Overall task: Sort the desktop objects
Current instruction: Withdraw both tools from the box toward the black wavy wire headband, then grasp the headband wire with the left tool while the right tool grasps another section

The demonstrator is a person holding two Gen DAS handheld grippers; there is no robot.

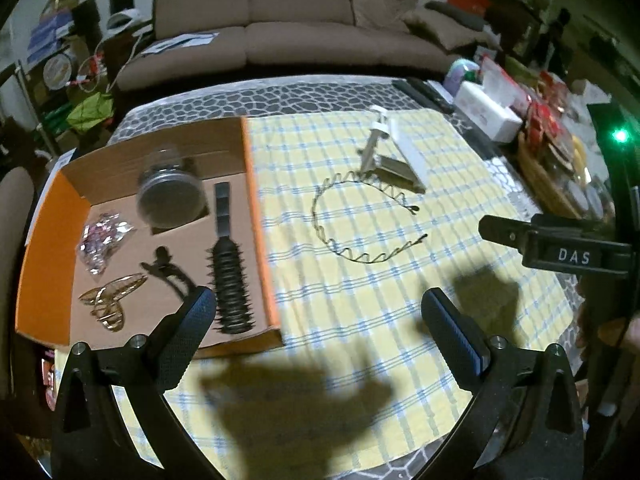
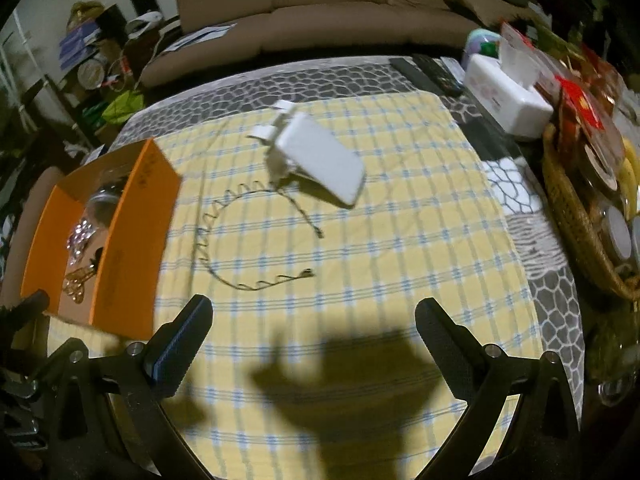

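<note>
Scanning from the left, I had the orange box (image 1: 48,216) already holding the round brush (image 1: 230,280), a jar (image 1: 170,196) and some clips, beside the left gripper (image 1: 318,320), whose fingers were spread wide with nothing between them. The wire headband (image 1: 360,220) lay flat on the checked cloth (image 1: 360,300), ahead of both grippers and well apart from their tips – its open ends pointing right, toward the right gripper (image 2: 314,332), likewise released and empty. I judged the left one nearer the box, the right one nearer the loop's ends. Just behind the headband stood a white clip stand (image 2: 316,156), close against its far arc – the likeliest snag. Further right sat a tissue box (image 2: 508,96) and a wicker basket (image 2: 572,216), clear of the work
</note>
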